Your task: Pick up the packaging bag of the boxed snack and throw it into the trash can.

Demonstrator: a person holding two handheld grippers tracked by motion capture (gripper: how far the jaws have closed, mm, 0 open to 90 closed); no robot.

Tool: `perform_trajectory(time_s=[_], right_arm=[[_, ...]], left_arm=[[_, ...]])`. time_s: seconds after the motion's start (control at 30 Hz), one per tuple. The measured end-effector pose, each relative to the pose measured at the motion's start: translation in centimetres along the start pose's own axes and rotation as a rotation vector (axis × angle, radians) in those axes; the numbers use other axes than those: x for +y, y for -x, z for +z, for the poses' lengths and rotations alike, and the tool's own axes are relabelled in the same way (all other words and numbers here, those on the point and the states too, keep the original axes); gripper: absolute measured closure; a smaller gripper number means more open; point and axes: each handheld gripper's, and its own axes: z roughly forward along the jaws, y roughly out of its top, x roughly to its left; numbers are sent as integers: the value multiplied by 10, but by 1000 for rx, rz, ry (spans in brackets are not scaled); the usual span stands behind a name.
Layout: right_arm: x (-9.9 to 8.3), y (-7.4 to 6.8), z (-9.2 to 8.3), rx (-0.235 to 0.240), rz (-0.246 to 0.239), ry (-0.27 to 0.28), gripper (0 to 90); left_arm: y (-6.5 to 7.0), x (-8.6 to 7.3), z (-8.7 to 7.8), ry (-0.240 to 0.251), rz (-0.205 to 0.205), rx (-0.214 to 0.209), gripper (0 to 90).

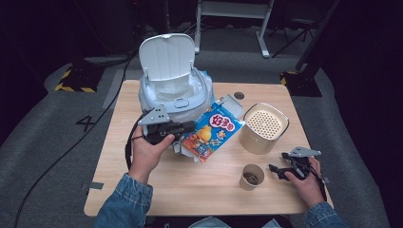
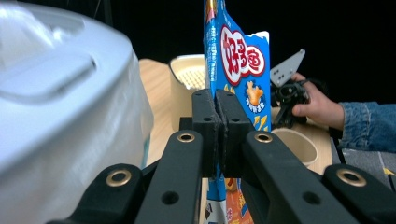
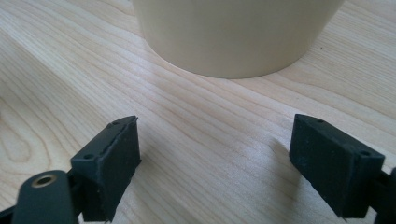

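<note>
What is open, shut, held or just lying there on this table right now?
White bin: lid up, liner inside.
Snack bag: top torn open, pinched by the left gripper.
Left gripper: shut on the bag.
Right gripper: open, holding nothing, low over the table.
Small paper cup: upright, something inside.
Perforated-top canister: upright.
</note>
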Motion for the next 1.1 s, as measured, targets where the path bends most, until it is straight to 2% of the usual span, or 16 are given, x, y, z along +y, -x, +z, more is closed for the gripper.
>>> perform_trajectory(time_s=[0.3,0.37,0.7,1.0,1.1], right_arm=[[0,-1,0,-6,6,0,162],[0,-1,0,-6,6,1,162],[0,-1,0,-10,7,0,163],[0,-1,0,-11,8,0,163],[0,-2,0,-11,8,0,163]], left_arm=[[-5,24,-7,48,15,-17,875],[-7,33,-10,56,30,-5,875],[-18,61,-17,104,45,25,876],[-23,84,-24,148,46,56,875],[-25,94,-25,180,41,53,876]])
